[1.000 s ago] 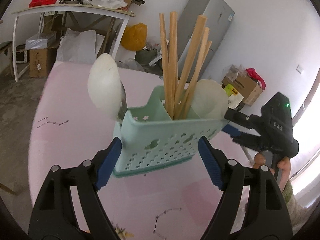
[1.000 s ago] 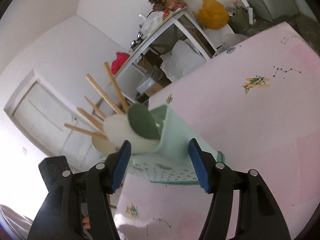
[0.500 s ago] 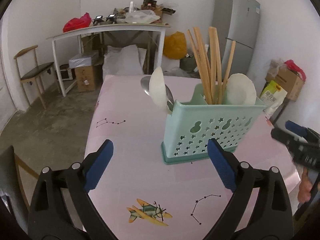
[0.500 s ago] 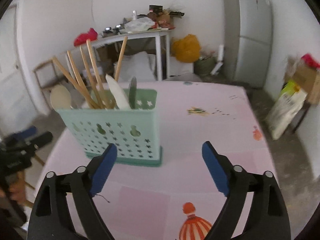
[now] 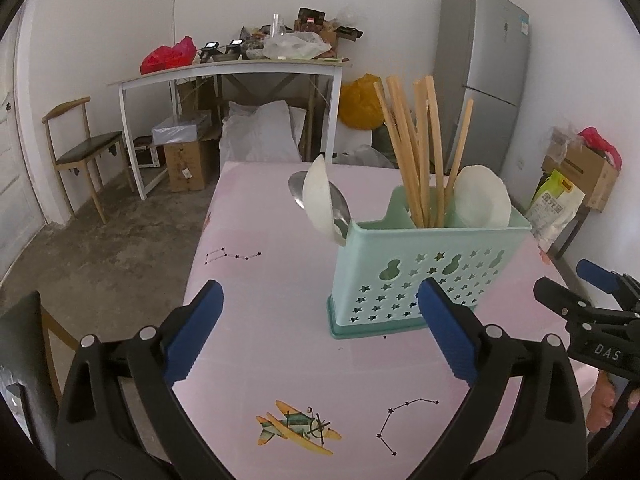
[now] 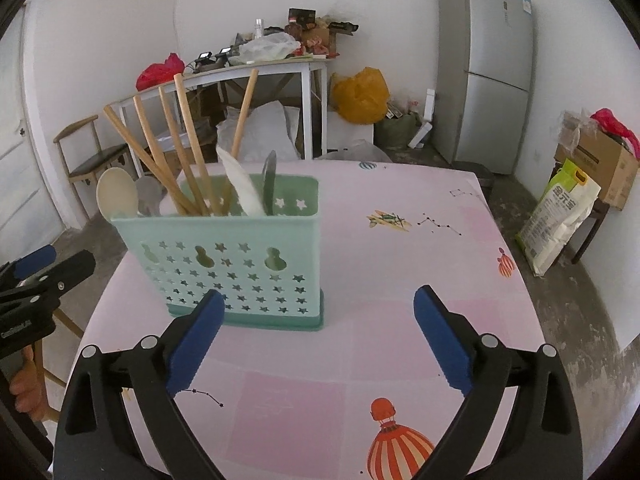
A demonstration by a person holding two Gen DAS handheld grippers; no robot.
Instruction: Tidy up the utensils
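Observation:
A mint-green perforated utensil caddy [image 5: 428,268] [image 6: 224,256] stands upright on the pink tablecloth [image 5: 260,320] [image 6: 400,260]. Several wooden chopsticks [image 5: 420,148] [image 6: 180,148] lean in its middle compartment. A white spoon [image 5: 318,200] and a metal spoon [image 5: 298,192] poke out of one end, and another pale spoon [image 5: 482,198] [image 6: 116,194] out of the other. My left gripper [image 5: 319,290] [image 6: 68,258] hovers in front of the caddy, jaws opening, nothing between them. My right gripper [image 6: 320,294] [image 5: 564,280] faces the caddy's opposite side, jaws also opening and empty.
Behind the table stand a cluttered white work table [image 5: 228,68], a wooden chair [image 5: 80,152], a grey fridge [image 5: 484,72], a yellow bag [image 6: 360,96] and cardboard boxes [image 6: 604,164]. A rice bag [image 5: 556,208] leans on the floor at the right.
Both grippers let go of the caddy, spread wider and drew back. The caddy, tilted between them a second ago, now stands upright on the cloth.

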